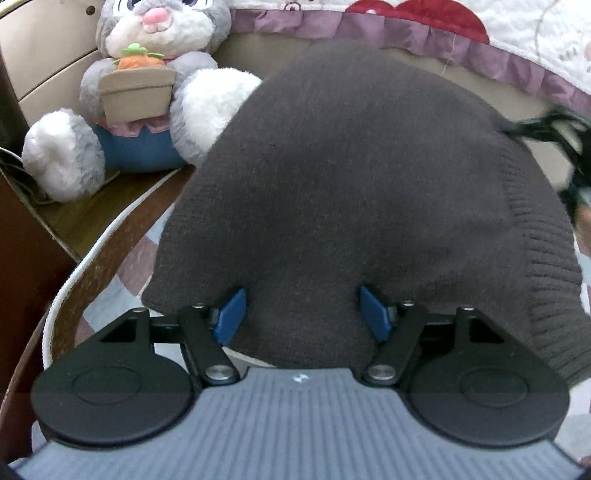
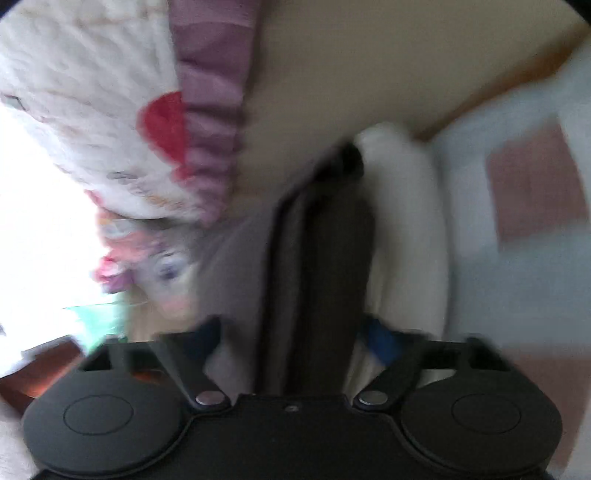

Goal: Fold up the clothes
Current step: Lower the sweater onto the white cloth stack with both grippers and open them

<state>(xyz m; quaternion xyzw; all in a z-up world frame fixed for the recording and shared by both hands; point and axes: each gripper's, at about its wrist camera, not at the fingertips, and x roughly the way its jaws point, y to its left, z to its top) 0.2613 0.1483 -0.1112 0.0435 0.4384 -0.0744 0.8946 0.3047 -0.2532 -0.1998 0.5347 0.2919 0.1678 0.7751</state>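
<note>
— Where's the sweater?

— The dark grey knit sweater (image 1: 354, 192) lies folded on the checked bed cover (image 1: 129, 254), just right of the plush rabbit (image 1: 147, 92), which sits at the bed's edge holding a little pot with a carrot. Behind the sweater runs the purple-frilled white quilt (image 1: 517, 33).

— And the left gripper (image 1: 303, 314)?

— Its blue fingertips (image 1: 231, 314) stand apart, one on each side of the sweater's near edge; the cloth lies between them, and neither pad seems to pinch it — open jaws, then.

— The right gripper (image 2: 295, 339)?

— That view is badly smeared. A dark fold of the sweater (image 2: 321, 266) runs between its jaws, with something white (image 2: 402, 229) just right of the fold. Whether the blue pads press the cloth or merely flank it, I cannot tell. From the left camera it shows only as a black blur at the sweater's far right edge.
</note>
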